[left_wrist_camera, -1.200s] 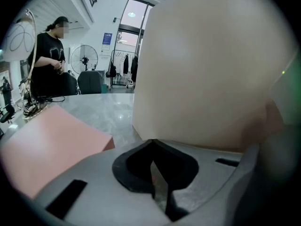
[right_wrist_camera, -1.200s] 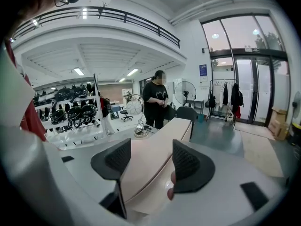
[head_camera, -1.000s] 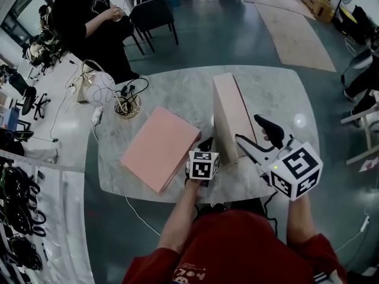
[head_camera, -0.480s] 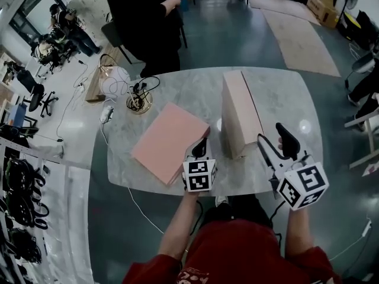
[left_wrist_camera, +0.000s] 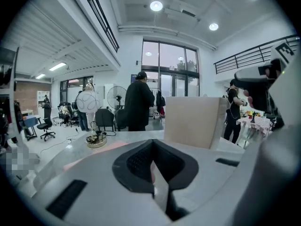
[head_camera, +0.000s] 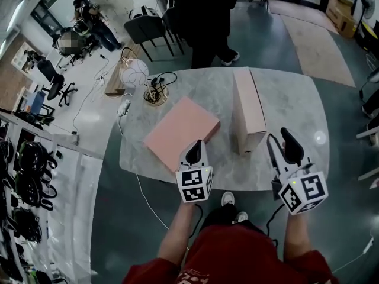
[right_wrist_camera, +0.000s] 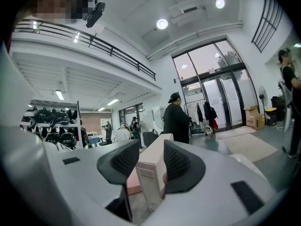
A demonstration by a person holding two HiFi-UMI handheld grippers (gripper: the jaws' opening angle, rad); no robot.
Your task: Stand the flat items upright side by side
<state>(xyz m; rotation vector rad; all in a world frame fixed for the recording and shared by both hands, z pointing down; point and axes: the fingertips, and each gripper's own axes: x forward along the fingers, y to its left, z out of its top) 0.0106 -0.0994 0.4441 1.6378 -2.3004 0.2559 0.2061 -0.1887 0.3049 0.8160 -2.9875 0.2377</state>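
Note:
A pink flat box (head_camera: 182,132) lies flat on the marble table (head_camera: 296,108), left of centre. A paler pink box (head_camera: 247,110) stands upright on its long edge to its right, free of both grippers. My left gripper (head_camera: 195,148) hovers at the flat box's near corner with its jaws shut and empty (left_wrist_camera: 153,157). My right gripper (head_camera: 283,142) is right of the upright box, near the table's front edge. Its jaws are closing with nothing between them. In the right gripper view the upright box (right_wrist_camera: 151,182) shows through the gap, farther off.
A bowl of cables (head_camera: 156,96) and a white round bag (head_camera: 135,73) sit at the table's far left. A person in black (head_camera: 204,16) stands just beyond the far edge, and a chair (head_camera: 148,28) is to that person's left. The front edge (head_camera: 237,185) runs under my grippers.
Both grippers have drawn back toward the table's front edge. The right gripper's jaws have narrowed. The person in black has walked right, behind the table.

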